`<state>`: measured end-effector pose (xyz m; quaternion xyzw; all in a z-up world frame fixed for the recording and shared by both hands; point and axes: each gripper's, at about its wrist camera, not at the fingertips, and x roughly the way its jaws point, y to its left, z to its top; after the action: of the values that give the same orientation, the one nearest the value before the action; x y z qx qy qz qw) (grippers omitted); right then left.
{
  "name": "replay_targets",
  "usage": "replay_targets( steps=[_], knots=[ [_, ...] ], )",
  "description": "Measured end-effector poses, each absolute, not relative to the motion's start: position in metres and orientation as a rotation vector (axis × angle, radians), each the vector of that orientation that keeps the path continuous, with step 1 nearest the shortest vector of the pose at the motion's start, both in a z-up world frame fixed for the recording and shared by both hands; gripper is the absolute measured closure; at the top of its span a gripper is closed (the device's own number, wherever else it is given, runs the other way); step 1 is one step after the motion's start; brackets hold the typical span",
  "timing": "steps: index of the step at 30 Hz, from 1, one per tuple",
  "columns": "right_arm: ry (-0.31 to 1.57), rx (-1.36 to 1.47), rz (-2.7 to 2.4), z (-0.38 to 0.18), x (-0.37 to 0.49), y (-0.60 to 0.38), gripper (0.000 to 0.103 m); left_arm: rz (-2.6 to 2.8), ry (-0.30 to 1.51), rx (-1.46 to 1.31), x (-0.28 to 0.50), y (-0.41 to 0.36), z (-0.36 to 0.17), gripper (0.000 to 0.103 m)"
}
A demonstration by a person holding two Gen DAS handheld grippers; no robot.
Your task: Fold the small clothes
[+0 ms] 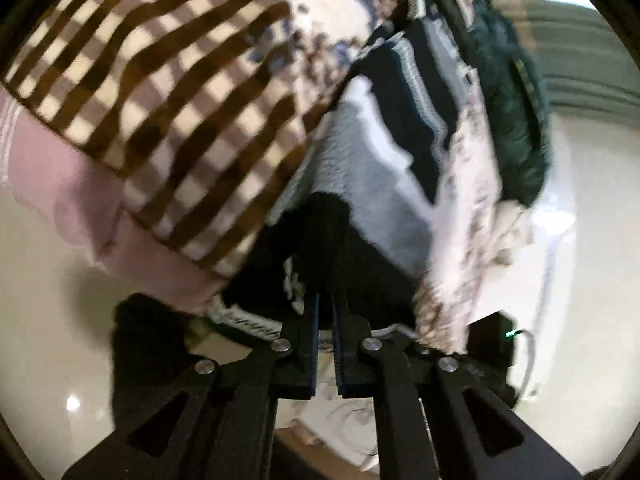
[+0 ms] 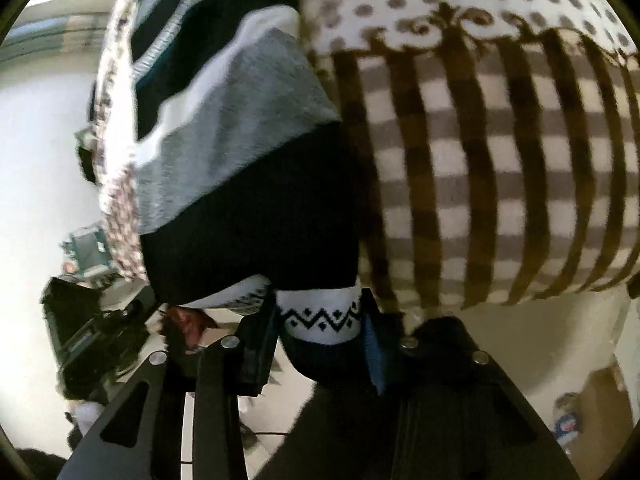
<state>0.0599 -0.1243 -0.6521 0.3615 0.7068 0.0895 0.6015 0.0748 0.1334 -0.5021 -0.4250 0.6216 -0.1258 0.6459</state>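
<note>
Because the sock [image 2: 256, 184] has to be folded, it seems to be kept stretched along the near edge of the bed's checked blanket [image 2: 480, 168], each end taken by one tool — a judgement from how the cloth lies. The right gripper [image 2: 320, 320] has the white cuff with its black zigzag band between its fingers, the jaws partly closed and the pads pressing the cuff's sides, so it is pinching that end. The left gripper [image 1: 326, 320] has its fingers pressed almost together just at the sock's [image 1: 348, 240] dark near end; whether a thin fold of cloth is caught there I cannot tell — the view is blurred. A pink cloth [image 1: 72, 184] peeks from under the blanket's [image 1: 160, 100] edge.
</note>
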Motion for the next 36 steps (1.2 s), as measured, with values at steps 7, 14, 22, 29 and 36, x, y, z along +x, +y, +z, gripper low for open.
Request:
replay_targets(
  steps=[7, 14, 22, 29, 36],
  knots=[
    [1.602, 1.126, 0.171, -0.656, 0.050, -0.155, 0.087, -0.438, 1.315, -0.868, 0.082, 0.130, -0.500, 0.043],
    [1.609, 1.055, 0.200, -0.638, 0.060, -0.148, 0.087, -0.586, 1.331, -0.722, 0.096, 0.087, -0.501, 0.076],
    [1.627, 1.281, 0.233, -0.631, 0.049, -0.151, 0.087, -0.582, 1.358, -1.104, 0.075, 0.114, -0.479, 0.085],
    [1.701, 0.979, 0.138, -0.645, 0.057, -0.153, 0.086, -0.434, 1.398, -0.771, 0.081, 0.124, -0.500, 0.048],
    [1.723, 0.912, 0.151, -0.650, 0.060, -0.140, 0.084, -0.540, 1.400, -0.620, 0.082, 0.089, -0.515, 0.051]
  ],
)
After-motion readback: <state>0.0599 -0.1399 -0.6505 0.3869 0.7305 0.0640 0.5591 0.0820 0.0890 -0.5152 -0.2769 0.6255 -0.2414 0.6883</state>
